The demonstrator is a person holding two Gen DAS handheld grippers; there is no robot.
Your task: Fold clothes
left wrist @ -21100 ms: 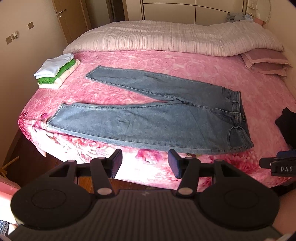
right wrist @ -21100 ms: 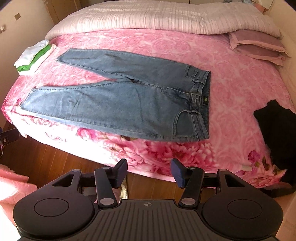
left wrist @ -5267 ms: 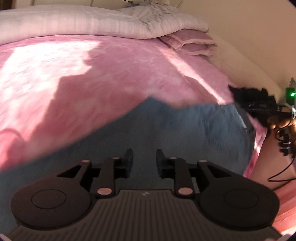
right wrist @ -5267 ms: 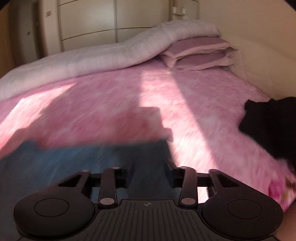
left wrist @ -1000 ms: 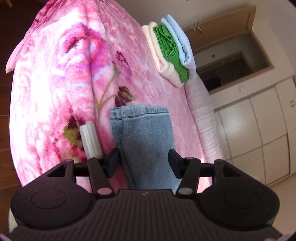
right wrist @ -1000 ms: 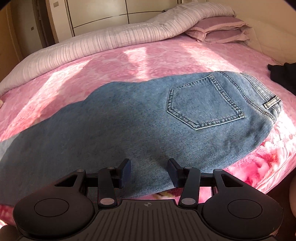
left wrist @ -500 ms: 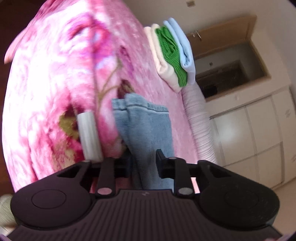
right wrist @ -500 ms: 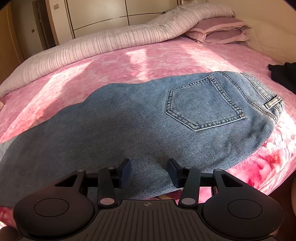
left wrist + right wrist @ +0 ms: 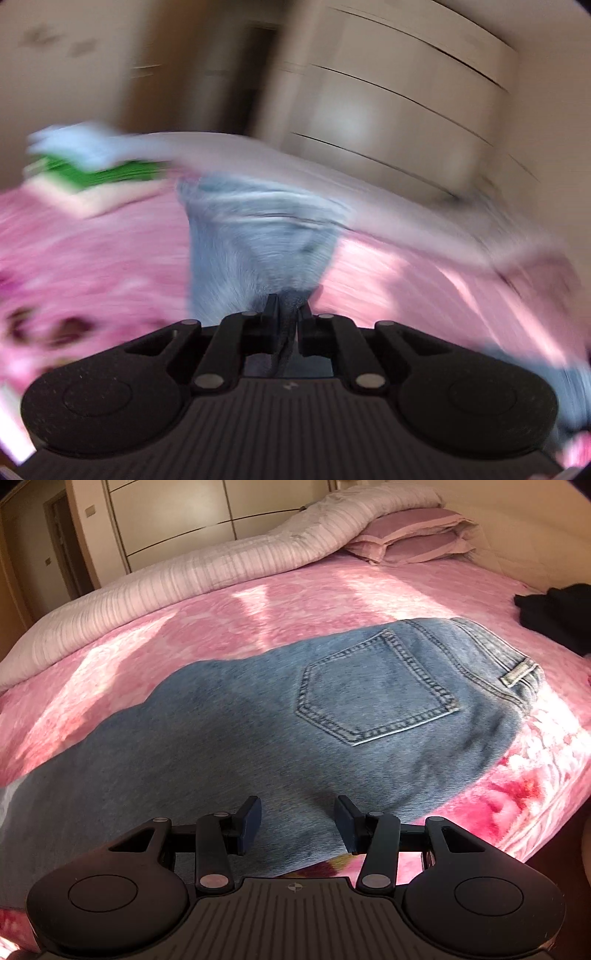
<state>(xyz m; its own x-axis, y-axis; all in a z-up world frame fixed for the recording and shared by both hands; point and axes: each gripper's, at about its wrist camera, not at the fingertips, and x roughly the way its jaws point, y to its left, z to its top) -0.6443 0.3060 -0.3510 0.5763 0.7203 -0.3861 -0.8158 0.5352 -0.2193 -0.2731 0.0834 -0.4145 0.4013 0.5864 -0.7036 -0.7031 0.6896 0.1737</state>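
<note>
Jeans (image 9: 229, 746) halved lengthwise along bed's (image 9: 295, 602) near edge, hem end lifted.
Left gripper (image 9: 287, 314) just closing, now clamped on hems for fold toward waistband; right gripper (image 9: 297, 821) wide apart, empty, poised over seat, presumably as anchor.

The jeans (image 9: 332, 716) are matt blue denim with raised stitching. The bedspread (image 9: 295, 602) is soft, fuzzy pink cloth. The right tool (image 9: 297, 821) is matt black plastic, finely grained.
</note>
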